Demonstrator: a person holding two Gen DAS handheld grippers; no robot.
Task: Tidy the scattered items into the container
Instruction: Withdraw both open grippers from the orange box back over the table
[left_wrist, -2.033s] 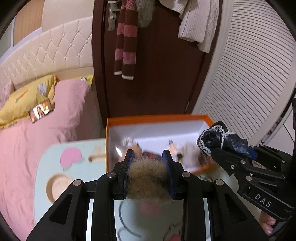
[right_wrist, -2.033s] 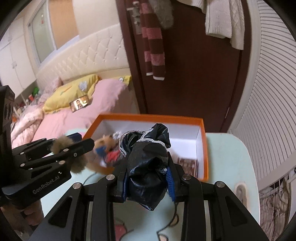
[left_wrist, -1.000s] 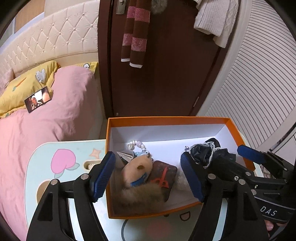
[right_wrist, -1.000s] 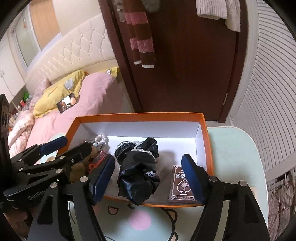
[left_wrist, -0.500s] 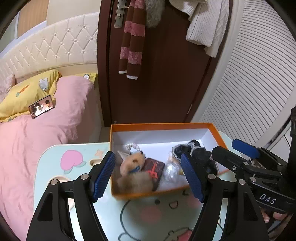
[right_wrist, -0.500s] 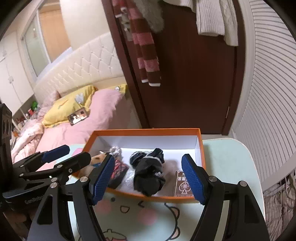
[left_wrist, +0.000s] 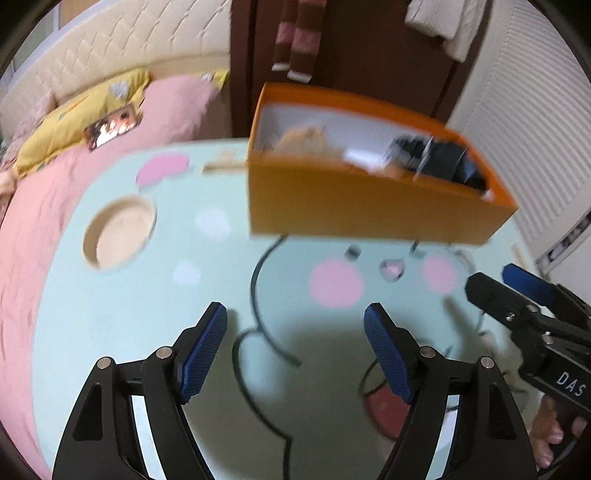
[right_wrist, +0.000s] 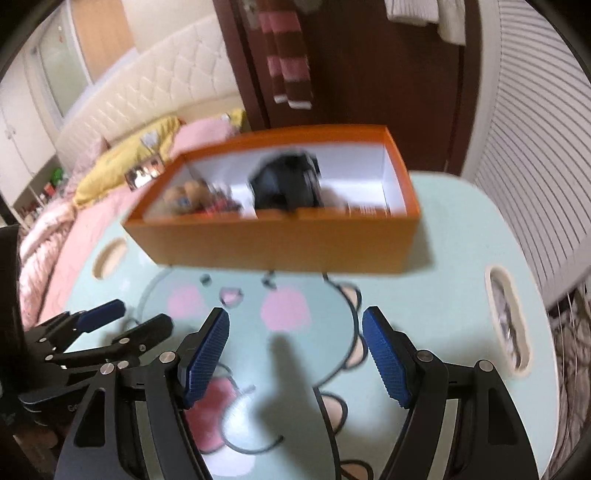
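Both grippers, left (left_wrist: 295, 343) & right (right_wrist: 295, 347), now wide open, empty, pulled back from orange box (right_wrist: 280, 240); fur toy (right_wrist: 184, 199) & black cloth (right_wrist: 284, 184) dropped inside, table (right_wrist: 443, 295) looks cleared, task approx done.

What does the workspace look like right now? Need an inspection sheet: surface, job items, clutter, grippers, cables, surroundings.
Surface: mint cartoon-print table with a round cut-out and a slot handle.
Job's things: orange box on the table; inside it a black lacy bundle, a tan plush toy and a card pack, all blurred.
Clutter: nothing seen loose on the tabletop.
Grippers: left gripper open and empty; right gripper open and empty; both short of the box.
Cables: nothing seen.
Surroundings: pink bed with a yellow pillow, brown door with a hanging striped scarf, white slatted panel.
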